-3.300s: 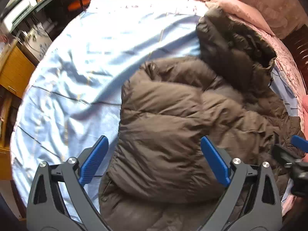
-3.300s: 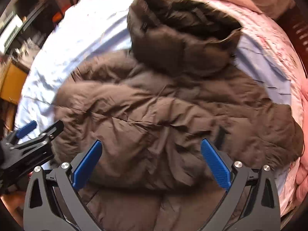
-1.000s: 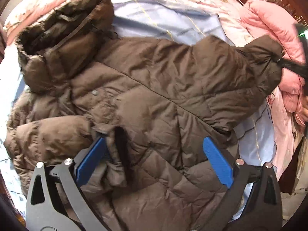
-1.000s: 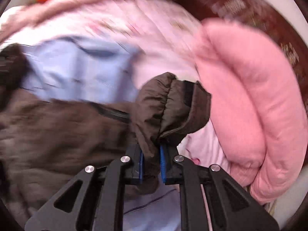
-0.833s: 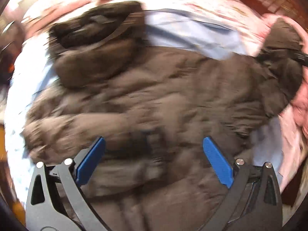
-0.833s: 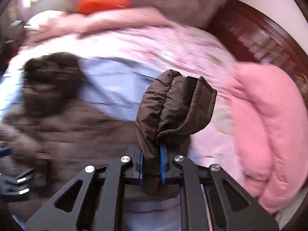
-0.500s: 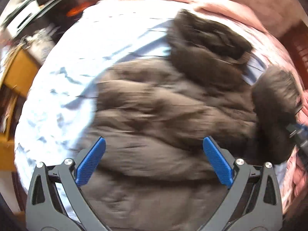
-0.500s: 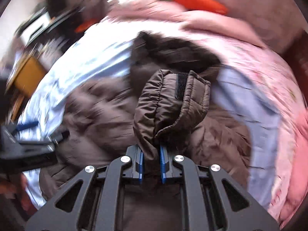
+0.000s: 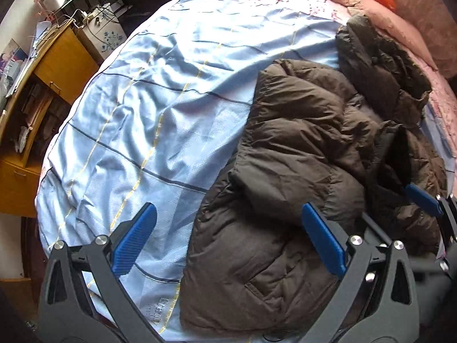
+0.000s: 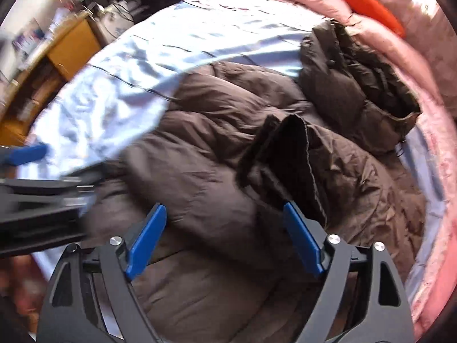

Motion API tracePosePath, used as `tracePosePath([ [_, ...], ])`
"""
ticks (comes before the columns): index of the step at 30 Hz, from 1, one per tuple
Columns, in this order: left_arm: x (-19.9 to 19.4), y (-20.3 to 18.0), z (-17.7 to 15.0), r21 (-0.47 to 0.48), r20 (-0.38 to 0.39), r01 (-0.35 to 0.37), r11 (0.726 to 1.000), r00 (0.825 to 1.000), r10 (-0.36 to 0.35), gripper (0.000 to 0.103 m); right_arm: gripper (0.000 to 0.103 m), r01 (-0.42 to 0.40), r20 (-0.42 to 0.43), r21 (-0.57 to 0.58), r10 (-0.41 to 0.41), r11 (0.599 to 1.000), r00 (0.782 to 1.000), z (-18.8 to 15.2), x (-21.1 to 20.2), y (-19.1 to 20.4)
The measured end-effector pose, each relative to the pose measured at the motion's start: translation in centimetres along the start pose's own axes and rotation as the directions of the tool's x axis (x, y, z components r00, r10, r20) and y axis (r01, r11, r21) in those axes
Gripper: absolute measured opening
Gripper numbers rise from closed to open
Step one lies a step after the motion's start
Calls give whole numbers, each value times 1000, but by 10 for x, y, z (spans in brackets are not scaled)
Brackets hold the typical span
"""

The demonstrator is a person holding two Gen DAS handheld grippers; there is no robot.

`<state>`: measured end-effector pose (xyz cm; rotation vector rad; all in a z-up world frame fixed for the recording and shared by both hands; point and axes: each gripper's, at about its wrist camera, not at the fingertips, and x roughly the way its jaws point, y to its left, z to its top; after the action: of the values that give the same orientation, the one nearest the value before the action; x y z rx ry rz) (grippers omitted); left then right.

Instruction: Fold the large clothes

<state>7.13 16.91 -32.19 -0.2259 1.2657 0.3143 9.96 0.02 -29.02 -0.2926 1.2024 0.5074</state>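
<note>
Your right gripper, which a second ago had its jaws pinched tight on the cuffed end of a sleeve, now hangs over the brown down jacket with jaws spread and nothing between them; the sleeve has been carried across from the pink side of the bed and dropped on the jacket's chest, its dark open cuff standing up in a soft peak. That reads as the second sleeve brought in, so the garment looks ready for its body folds, though the sleeve lies rumpled rather than flat and may want smoothing first. Your left gripper hovers at the jacket's near edge, jaws wide apart and empty, one blue pad over the sheet and the other over the coat. The jacket lies on the right half of the bed, hood toward the pillows, its quilted shell puffy, matte and creased into broad channels, likely to spring back when pressed. Beneath it spreads a pale blue bedsheet, glossy and wrinkled, crossed by dark and yellow lines. A pink quilt rims the far side, with an orange carrot-shaped cushion near the head and a wooden desk beside the bed.
</note>
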Motion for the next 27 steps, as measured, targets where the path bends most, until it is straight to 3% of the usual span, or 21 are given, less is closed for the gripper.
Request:
tracePosePath([
  [4, -30, -10, 9, -37, 62, 42, 998, 997, -40, 101, 84, -49, 79, 62, 44, 997, 996, -7, -63, -37],
  [6, -50, -20, 15, -58, 119, 119, 991, 987, -112, 101, 86, 38, 136, 124, -55, 992, 989, -22, -98, -92],
  [7, -62, -34, 20, -41, 137, 180, 983, 975, -173, 101, 92, 105, 127, 178, -128, 979, 984, -31, -107, -123],
  [9, -70, -75, 28, 29, 108, 284, 958, 952, -285, 101, 92, 181, 80, 312, -215, 933, 973, -51, -108, -188],
  [12, -62, -151, 29, 157, 30, 414, 897, 906, -423, 101, 92, 187, -56, 513, -184, 838, 981, -79, -83, -274],
  [15, -32, -220, 18, 267, -37, 407, 873, 910, -413, 101, 92, 197, -81, 586, -186, 786, 979, -94, -51, -316],
  [18, 22, -268, 5, 281, -173, 406, 869, 913, -371, 101, 90, 233, -156, 545, -176, 806, 972, -98, -6, -324],
  [19, 41, -274, 2, 280, -200, 364, 888, 927, -317, 101, 90, 248, -176, 533, -180, 809, 968, -101, 9, -325],
  [21, 69, -265, 0, 238, -218, 288, 928, 947, -238, 101, 90, 276, -236, 543, -172, 793, 957, -112, 35, -333],
  [22, 85, -253, 0, 197, -239, 282, 939, 943, -233, 101, 92, 248, -258, 584, -113, 773, 959, -123, 53, -341],
  [23, 101, -241, 0, 152, -278, 304, 940, 926, -255, 101, 95, 225, -263, 617, -72, 754, 962, -133, 64, -348],
  [24, 108, -236, -1, 137, -293, 320, 937, 917, -270, 101, 102, 229, -271, 629, -67, 743, 960, -139, 69, -351],
  [25, 116, -232, -3, 140, -302, 339, 930, 909, -286, 101, 102, 228, -270, 636, -65, 737, 961, -142, 76, -354],
  [27, 123, -240, -9, 232, -289, 317, 919, 925, -246, 101, 102, 222, -269, 629, -60, 745, 961, -146, 87, -352],
])
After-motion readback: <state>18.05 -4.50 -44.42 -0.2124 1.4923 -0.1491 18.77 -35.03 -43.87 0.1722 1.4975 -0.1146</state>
